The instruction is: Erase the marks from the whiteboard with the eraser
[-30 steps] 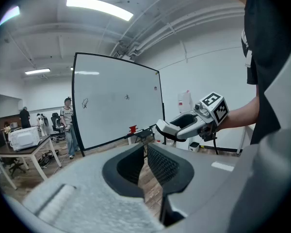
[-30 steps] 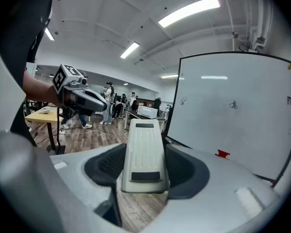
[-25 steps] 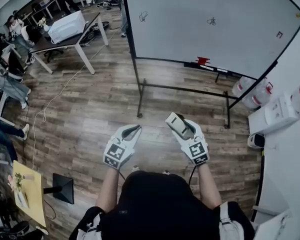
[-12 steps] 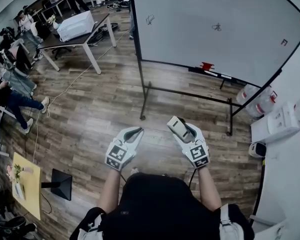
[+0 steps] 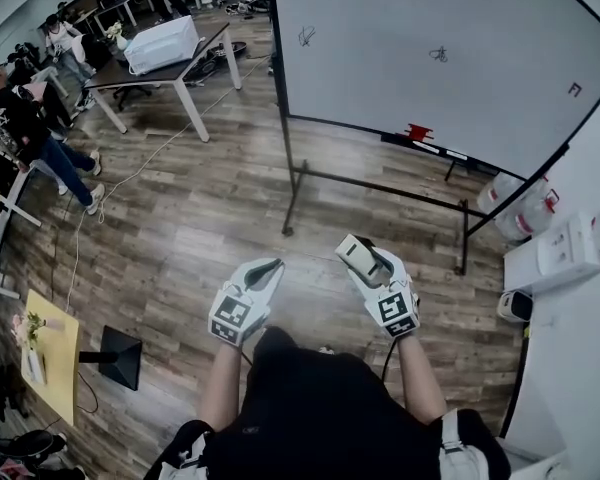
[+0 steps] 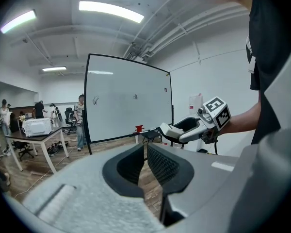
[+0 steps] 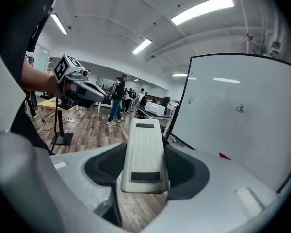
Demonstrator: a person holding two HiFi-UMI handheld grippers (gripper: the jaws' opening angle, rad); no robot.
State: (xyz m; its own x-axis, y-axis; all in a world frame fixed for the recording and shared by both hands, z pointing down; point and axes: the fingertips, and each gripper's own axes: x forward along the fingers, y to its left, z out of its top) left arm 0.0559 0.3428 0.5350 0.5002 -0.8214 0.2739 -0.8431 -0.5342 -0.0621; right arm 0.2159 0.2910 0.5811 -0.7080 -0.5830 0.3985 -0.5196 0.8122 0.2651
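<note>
The person is standing on the wooden floor (image 5: 200,218) and facing the whiteboard (image 5: 430,8), which is well apart from both grippers. The right gripper (image 7: 145,165) is clamping the eraser (image 7: 144,149), a cream-coloured block with a dark strip at each end: the jaws are pressing on its two long sides, and its far end is sticking out past the jaw tips toward the board. The left gripper (image 6: 145,155) is carrying nothing, its jaws drawn together with only a sliver of floor showing between the ribbed pads. In the head view it is hanging just left of the right one, the two apart and both pointing forward. The whiteboard is bearing three small marks: one (image 5: 307,35) near its upper left corner, one (image 5: 439,54) around the middle, one (image 5: 575,89) near its right edge. A small red object (image 5: 417,131) is sitting on the tray along the bottom edge.
</note>
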